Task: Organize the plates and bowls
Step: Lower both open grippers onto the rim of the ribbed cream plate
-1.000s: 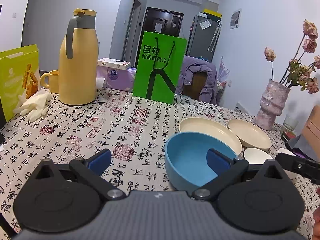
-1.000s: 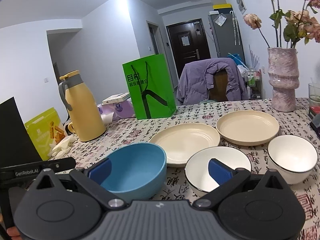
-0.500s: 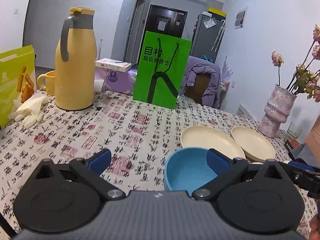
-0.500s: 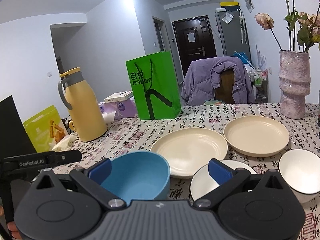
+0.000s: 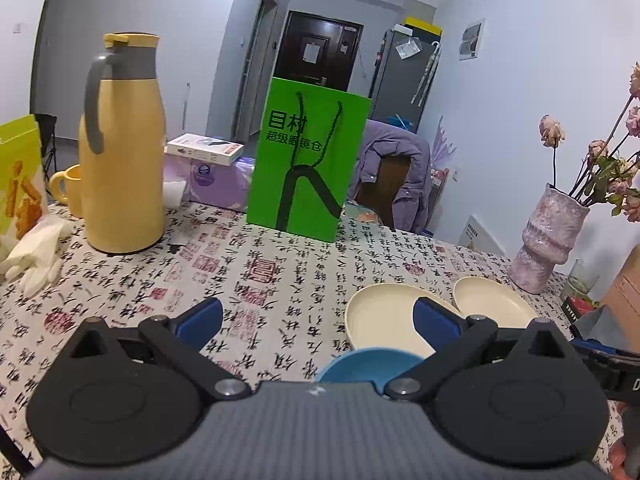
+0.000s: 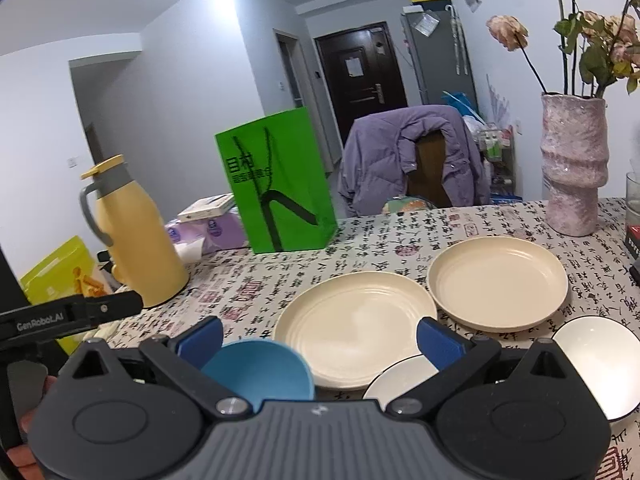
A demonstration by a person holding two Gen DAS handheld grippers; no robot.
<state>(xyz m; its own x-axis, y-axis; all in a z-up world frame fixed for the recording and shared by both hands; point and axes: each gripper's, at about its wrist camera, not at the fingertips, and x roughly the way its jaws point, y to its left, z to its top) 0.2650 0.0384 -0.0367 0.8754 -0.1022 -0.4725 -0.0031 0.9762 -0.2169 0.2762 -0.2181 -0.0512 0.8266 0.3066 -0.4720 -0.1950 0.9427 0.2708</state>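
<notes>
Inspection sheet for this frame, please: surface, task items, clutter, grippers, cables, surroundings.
Surface: table under a calligraphy-print cloth.
Job's things: blue bowl, two cream plates, two white bowls, all unstacked.
Clutter: yellow flask, green bag, vase, mug, snack box, white gloves.
Grippers: left gripper open, empty; right gripper open, empty.
Cables: nothing seen.
Surroundings: chair with purple jacket, dark door.

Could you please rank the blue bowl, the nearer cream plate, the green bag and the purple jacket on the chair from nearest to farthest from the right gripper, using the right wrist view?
1. Blue bowl, just ahead of the right gripper, by its left finger.
2. Nearer cream plate, centre, straight ahead.
3. Green bag, standing mid-table, left of centre.
4. Purple jacket, beyond the table's far edge.
</notes>
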